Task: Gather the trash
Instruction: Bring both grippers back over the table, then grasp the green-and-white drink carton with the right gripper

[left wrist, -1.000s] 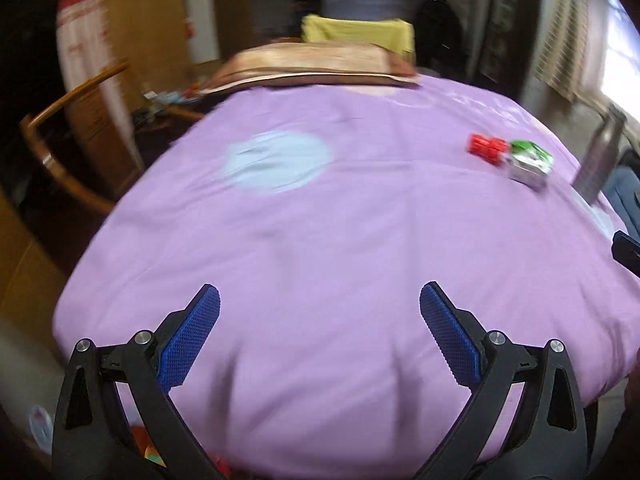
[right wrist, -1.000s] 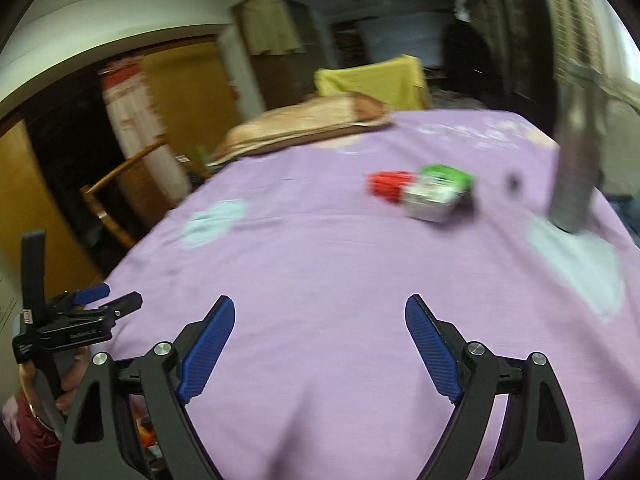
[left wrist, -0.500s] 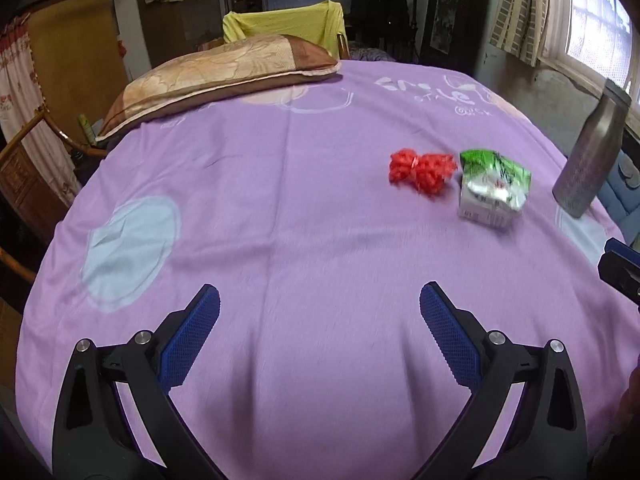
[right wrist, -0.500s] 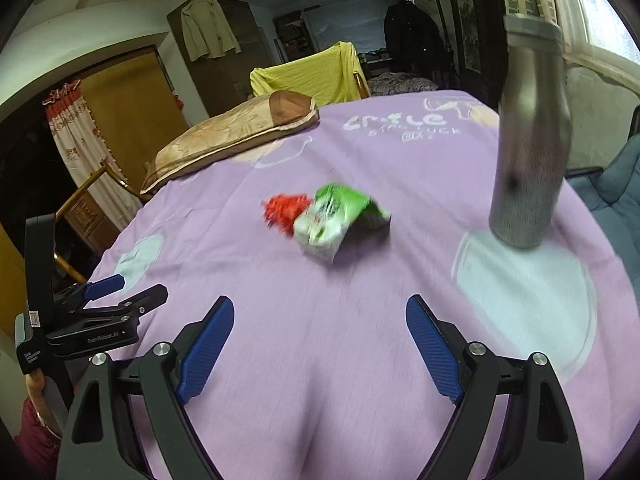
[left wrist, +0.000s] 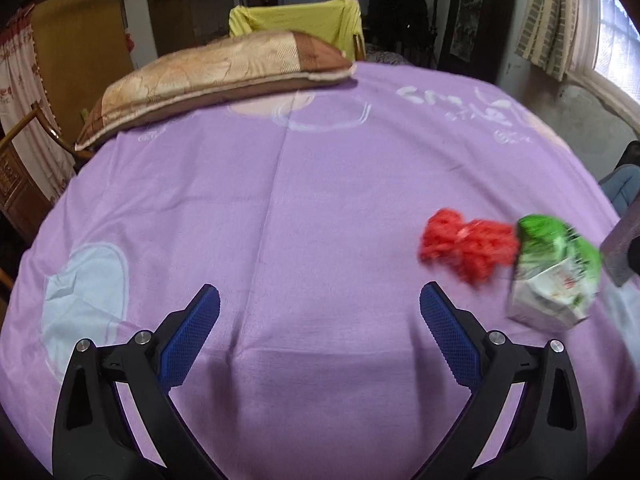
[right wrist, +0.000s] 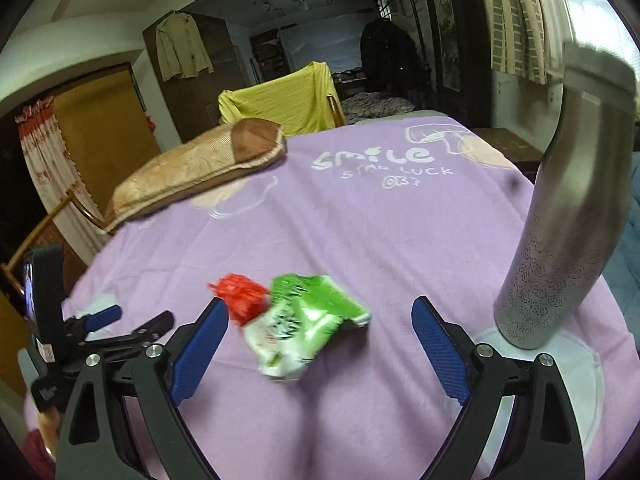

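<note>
Two pieces of trash lie together on the purple bedspread [left wrist: 304, 200]: a crumpled red net [left wrist: 466, 246] [right wrist: 238, 294] and a crushed green and white carton [left wrist: 554, 276] [right wrist: 304, 320]. My right gripper [right wrist: 320, 305] hovers just short of the carton, its jaws opening wide. The carton sits in the gap ahead of the blue pads, and neither pad touches it. My left gripper [left wrist: 320, 290] is open and empty over bare cloth, with the red net to the right of its right finger. In the right wrist view the left gripper [right wrist: 136, 316] appears at the left edge.
A tall metal bottle [right wrist: 568, 240] stands upright on the bed, right of the carton and close to my right finger. A brown pillow [left wrist: 216, 76] lies at the far end. Behind it is a chair draped in yellow cloth [left wrist: 296, 20]. A wooden chair [left wrist: 24, 132] stands left of the bed.
Both grippers have moved forward over the bed toward the trash. The net and carton now look larger and closer, and the carton has come between my right fingers.
</note>
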Available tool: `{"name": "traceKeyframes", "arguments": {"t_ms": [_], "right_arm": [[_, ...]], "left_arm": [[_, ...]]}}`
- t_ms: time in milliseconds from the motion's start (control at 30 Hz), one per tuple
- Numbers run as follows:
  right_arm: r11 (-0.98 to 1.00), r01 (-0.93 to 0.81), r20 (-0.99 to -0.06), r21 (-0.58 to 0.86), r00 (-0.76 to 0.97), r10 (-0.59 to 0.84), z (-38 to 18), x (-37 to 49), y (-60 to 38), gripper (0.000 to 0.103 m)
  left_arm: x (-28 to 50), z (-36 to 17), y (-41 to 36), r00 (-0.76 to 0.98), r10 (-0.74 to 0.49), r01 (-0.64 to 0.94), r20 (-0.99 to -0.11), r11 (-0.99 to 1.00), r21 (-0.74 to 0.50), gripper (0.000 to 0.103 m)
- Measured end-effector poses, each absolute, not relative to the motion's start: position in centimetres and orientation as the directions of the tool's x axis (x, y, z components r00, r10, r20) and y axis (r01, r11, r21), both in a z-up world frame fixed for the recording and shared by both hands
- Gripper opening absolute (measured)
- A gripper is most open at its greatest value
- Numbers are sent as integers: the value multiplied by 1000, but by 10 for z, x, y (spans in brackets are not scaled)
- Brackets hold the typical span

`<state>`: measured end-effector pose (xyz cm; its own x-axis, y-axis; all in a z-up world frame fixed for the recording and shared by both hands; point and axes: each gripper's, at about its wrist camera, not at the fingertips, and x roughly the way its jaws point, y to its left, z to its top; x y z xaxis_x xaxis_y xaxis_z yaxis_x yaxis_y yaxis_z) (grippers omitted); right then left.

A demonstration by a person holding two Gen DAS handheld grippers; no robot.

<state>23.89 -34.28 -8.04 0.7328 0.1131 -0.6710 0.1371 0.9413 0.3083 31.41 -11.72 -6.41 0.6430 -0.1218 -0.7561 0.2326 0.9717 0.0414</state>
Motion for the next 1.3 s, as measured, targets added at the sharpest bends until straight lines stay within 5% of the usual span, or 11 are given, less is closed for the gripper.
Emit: {"name": "traceKeyframes", "arguments": {"t_ms": [467,733,800,867,933,1033,1200,1300], "right_arm": [[861,140,-724,490,615,312,-123,252,-345,92],[889,85,-733,449,605,312,-131,265,-318,90],[897,77,-720,435,628,296,-130,266,-317,77],[889,62,-696,454,647,310,-126,266,-322,44],[871,53,-671,488,661,336,-122,264,-328,26],[884,84,-666,461,690,282,-111,257,-334,18],[950,166,-730,266,678,86,-103,255,-335,19],[938,186,-737,292,669,97,-107,257,-345,22]], "left_arm": [[331,-91,-102,568,-72,180,-820,983,38,97],[330,-90,-103,571,-65,170,-818,985,41,98],[330,-90,-103,571,-65,171,-818,984,41,98],[330,-90,-103,571,-66,171,-819,984,40,98],[330,-90,-103,571,-65,171,-819,984,41,98],[330,-90,-103,571,-65,171,-819,984,41,98],[330,-90,-102,570,-74,178,-819,983,35,97],[328,-89,-105,564,-107,212,-819,977,19,97]]}}
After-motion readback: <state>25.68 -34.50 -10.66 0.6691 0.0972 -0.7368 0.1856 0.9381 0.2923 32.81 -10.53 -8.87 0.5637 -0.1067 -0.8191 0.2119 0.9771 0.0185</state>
